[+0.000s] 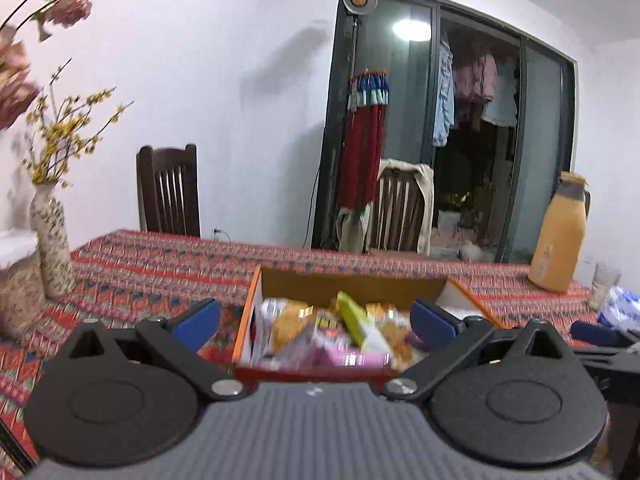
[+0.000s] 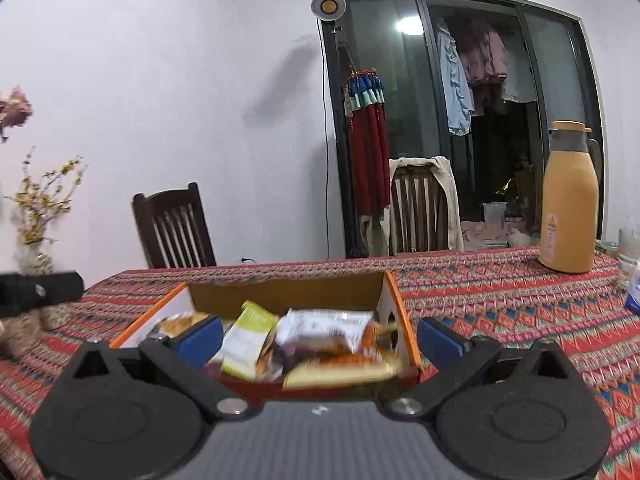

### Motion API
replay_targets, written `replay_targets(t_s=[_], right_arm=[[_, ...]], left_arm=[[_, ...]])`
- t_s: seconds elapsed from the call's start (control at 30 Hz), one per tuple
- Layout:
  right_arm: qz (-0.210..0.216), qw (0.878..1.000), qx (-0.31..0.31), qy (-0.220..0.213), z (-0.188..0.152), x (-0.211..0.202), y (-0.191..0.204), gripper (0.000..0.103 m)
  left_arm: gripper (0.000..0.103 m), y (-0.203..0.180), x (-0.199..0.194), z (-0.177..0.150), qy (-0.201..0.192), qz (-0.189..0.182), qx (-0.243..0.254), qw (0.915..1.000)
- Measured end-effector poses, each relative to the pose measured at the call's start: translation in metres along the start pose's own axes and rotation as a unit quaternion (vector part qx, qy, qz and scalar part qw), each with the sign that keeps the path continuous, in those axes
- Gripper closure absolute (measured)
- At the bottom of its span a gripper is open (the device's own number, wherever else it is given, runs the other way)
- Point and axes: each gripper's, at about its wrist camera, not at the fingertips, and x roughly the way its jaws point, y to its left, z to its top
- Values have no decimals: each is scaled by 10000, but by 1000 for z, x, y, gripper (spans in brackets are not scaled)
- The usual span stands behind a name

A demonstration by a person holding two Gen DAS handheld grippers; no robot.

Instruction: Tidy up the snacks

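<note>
An open orange-edged cardboard box (image 1: 247,312) (image 2: 404,320) sits on the patterned tablecloth, filled with several snack packets. A green-yellow packet (image 1: 352,316) (image 2: 246,336) stands among them, next to a white packet (image 2: 324,326) and a pink packet (image 1: 348,358). My left gripper (image 1: 316,322) is open and empty, its blue pads either side of the box's near end. My right gripper (image 2: 320,338) is open and empty, also spread over the box's near end. The left gripper's black body (image 2: 40,290) shows at the left of the right wrist view.
A yellow thermos jug (image 1: 558,236) (image 2: 570,200) stands at the back right of the table (image 1: 160,268). A patterned vase with yellow flowers (image 1: 50,240) and a lidded jar (image 1: 16,280) stand at the left. Two wooden chairs (image 1: 170,192) (image 2: 416,208) stand behind the table.
</note>
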Motion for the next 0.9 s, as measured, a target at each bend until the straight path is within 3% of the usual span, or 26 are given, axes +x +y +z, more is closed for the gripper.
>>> replay_targets(t_s=[0.33,0.9], right_arm=[[172,9993,90,308,-48,-55,0,0],[247,9991,69,349,-84,-32,8,0]], left_arm=[[0,17,-32,-54,394,59,219,9990],[0,12,5,-92,618,155,313,9975]])
